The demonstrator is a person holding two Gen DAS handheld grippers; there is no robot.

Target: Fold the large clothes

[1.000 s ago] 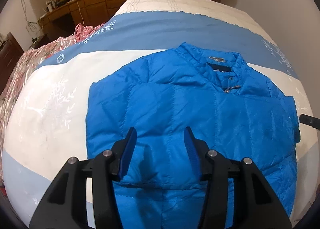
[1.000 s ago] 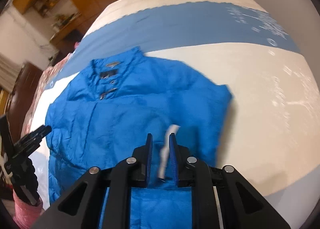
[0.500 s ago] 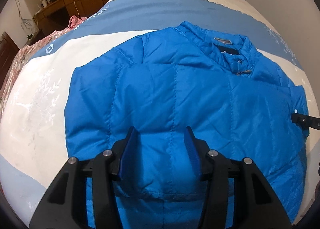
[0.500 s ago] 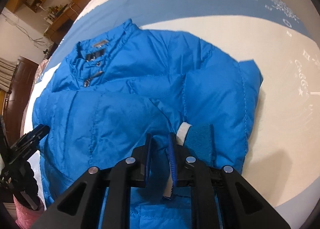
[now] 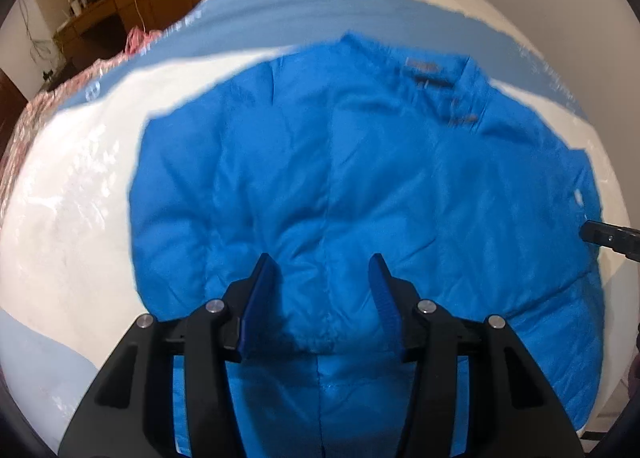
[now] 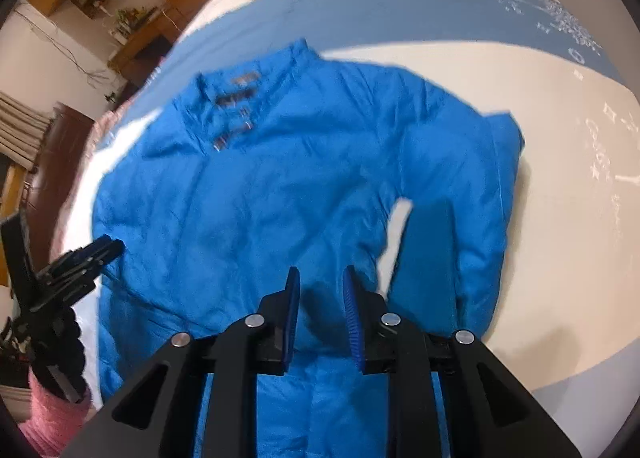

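Hovering over the jacket's [image 5: 360, 178] near hem, my left gripper [image 5: 322, 270] stands half open, gripping nothing. My right gripper [image 6: 320, 282] is opening, narrower, jacket fabric below its pads but not pinched. The jacket lies flat across the bed's [image 5: 72, 218] white middle, sleeves folded in, collar [image 6: 248, 86] toward the far blue band.

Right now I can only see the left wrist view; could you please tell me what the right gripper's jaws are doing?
Observer: The right gripper is opening its jaws above the blue jacket, gripping nothing.
Operator: Where is that side's sleeve?
Observer: The sleeve is doubled back, its cuff pointing toward the gripper.
Operator: Is it off the bed?
Observer: No, bare bedspread extends beyond it.
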